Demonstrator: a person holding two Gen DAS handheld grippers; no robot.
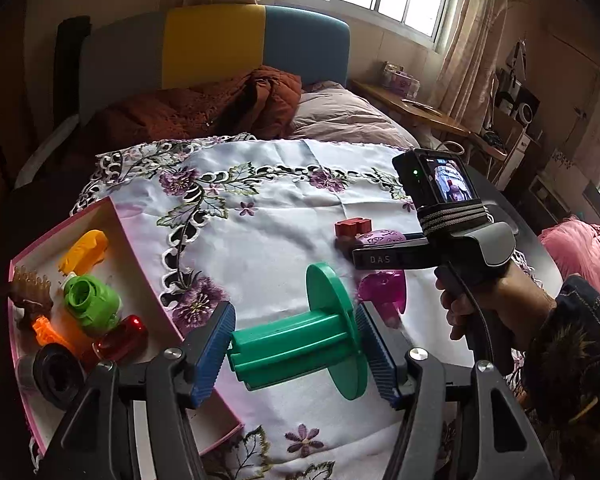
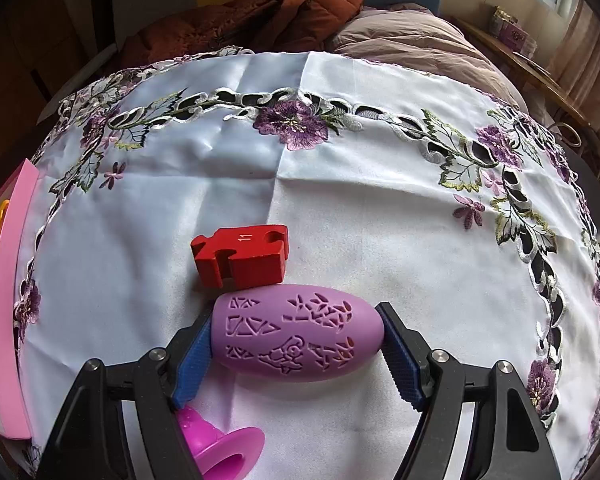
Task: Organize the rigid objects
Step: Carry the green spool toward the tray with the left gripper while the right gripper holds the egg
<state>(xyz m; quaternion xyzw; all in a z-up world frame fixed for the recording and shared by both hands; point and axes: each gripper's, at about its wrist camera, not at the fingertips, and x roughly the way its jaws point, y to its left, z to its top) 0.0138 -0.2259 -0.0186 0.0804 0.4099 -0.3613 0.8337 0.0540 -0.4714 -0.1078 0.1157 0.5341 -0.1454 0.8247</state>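
Note:
My left gripper (image 1: 296, 322) is shut on a green spool (image 1: 300, 340), its blue pads against the shaft end and the round disc, above the white embroidered cloth (image 1: 268, 240). My right gripper (image 2: 296, 320) is shut on a purple egg-shaped piece with cut-out patterns (image 2: 296, 336), one pad on each end, low on the cloth. A red puzzle-shaped block (image 2: 242, 256) lies just beyond the egg and touches it. A magenta cup-like piece (image 2: 220, 448) sits under the right gripper's left finger. To the left is the pink box (image 1: 120, 232).
The box holds a yellow-orange piece (image 1: 85, 250), a green part (image 1: 92, 300), a red piece (image 1: 120, 338), a brown comb-like thing (image 1: 30, 292) and a black ring (image 1: 58, 374). A bed with a rust-coloured quilt (image 1: 204, 108) lies beyond the table.

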